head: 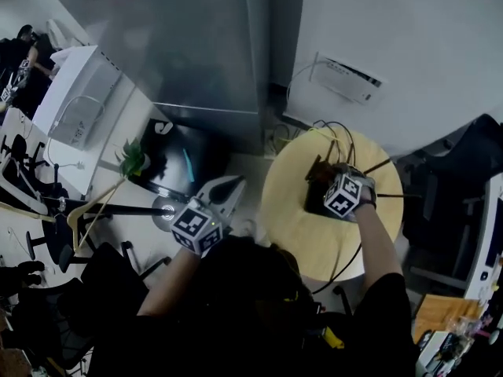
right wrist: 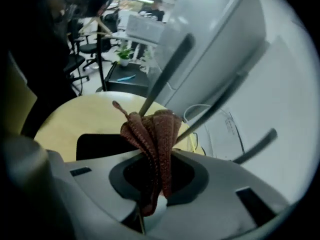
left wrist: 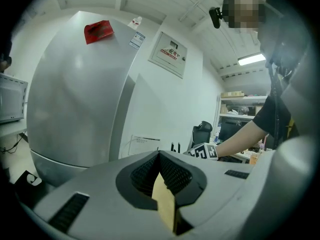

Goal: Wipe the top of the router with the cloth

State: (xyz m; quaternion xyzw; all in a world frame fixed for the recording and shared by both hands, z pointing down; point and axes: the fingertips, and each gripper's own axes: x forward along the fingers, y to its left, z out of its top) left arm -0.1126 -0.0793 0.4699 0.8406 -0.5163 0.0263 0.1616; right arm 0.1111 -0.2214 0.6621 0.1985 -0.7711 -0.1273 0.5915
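Observation:
A black router (head: 316,201) with thin antennas (right wrist: 164,77) lies on the round yellow table (head: 299,234). My right gripper (head: 336,188) hovers just above it, shut on a bunched reddish-brown knit cloth (right wrist: 154,128) that sticks out past the jaws. In the right gripper view the router's flat top (right wrist: 100,145) shows just beyond and left of the cloth. My left gripper (head: 229,187) is held left of the table over the floor, its jaws together with nothing held (left wrist: 162,184); it looks toward the right gripper's marker cube (left wrist: 204,151).
A tall grey fridge (head: 196,45) stands behind the table. A white box (head: 346,77) hangs on the wall, with cables (head: 334,132) running to the router. A black case with a plant (head: 177,159) sits on the floor at left. Office chairs (head: 31,250) stand around.

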